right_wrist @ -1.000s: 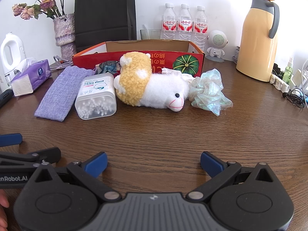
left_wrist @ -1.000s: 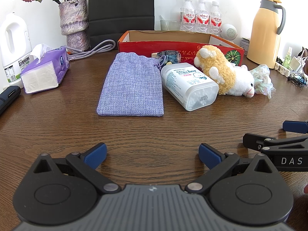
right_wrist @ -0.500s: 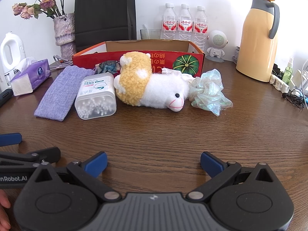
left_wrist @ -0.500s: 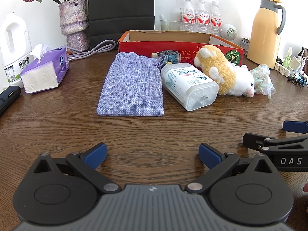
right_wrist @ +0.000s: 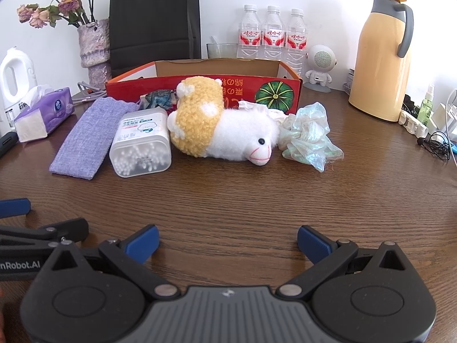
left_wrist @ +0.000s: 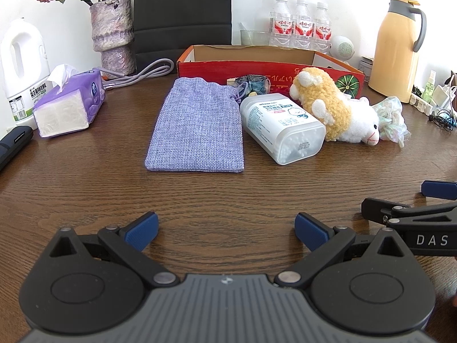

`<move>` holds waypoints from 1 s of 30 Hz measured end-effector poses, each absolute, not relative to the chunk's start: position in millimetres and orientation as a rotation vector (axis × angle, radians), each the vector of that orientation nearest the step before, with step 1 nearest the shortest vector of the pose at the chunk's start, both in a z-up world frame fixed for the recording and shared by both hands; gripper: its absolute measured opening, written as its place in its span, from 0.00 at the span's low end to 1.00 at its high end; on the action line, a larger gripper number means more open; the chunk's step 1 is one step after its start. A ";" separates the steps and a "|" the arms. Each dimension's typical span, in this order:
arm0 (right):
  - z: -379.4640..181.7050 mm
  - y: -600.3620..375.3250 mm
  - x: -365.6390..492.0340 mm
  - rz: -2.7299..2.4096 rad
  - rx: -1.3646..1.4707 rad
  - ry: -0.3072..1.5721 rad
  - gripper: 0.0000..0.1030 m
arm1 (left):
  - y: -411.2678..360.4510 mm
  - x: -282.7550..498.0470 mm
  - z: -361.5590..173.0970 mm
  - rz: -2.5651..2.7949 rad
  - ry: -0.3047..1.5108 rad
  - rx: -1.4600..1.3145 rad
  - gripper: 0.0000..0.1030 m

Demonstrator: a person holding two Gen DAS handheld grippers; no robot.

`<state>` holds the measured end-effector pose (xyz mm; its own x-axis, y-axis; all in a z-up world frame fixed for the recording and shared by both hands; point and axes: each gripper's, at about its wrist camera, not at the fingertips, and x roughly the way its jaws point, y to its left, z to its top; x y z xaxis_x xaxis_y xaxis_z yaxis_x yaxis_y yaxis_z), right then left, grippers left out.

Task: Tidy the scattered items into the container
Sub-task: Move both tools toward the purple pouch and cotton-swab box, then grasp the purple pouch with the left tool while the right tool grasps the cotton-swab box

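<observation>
A red cardboard box (left_wrist: 337, 70) (right_wrist: 237, 85) stands open at the back of the wooden table. In front of it lie a purple cloth pouch (left_wrist: 197, 128) (right_wrist: 85, 140), a clear tub of cotton swabs (left_wrist: 281, 127) (right_wrist: 141, 143), a yellow-and-white plush sheep (left_wrist: 334, 108) (right_wrist: 222, 127), a crumpled iridescent plastic bag (left_wrist: 392, 118) (right_wrist: 310, 135) and a small dark crumpled item (left_wrist: 254, 83) (right_wrist: 158, 98) against the box front. My left gripper (left_wrist: 226, 233) is open and empty, well short of the pouch. My right gripper (right_wrist: 228, 243) is open and empty, well short of the sheep.
A purple tissue pack (left_wrist: 70, 103), white jug (left_wrist: 21, 68), flower vase (left_wrist: 114, 34) and grey cable (left_wrist: 142, 71) stand at left. Water bottles (right_wrist: 271, 33), a small robot speaker (right_wrist: 321, 64), a yellow thermos (right_wrist: 382, 57) and chargers with cords (right_wrist: 428, 123) stand at back right.
</observation>
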<state>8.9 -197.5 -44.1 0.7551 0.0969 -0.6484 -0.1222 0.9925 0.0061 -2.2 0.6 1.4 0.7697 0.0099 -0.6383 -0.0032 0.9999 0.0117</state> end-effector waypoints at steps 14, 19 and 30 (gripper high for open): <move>20.5 -188.6 56.4 0.366 -0.071 0.511 0.88 | 61.5 106.8 39.1 -0.068 0.665 -0.012 1.00; 6.8 -155.8 71.1 0.536 -0.084 0.551 0.84 | 72.9 121.6 17.6 -0.148 0.734 -0.068 0.76; -15.7 -115.3 92.2 0.462 -0.178 0.611 0.64 | 70.6 97.3 34.3 -0.145 0.688 -0.058 0.04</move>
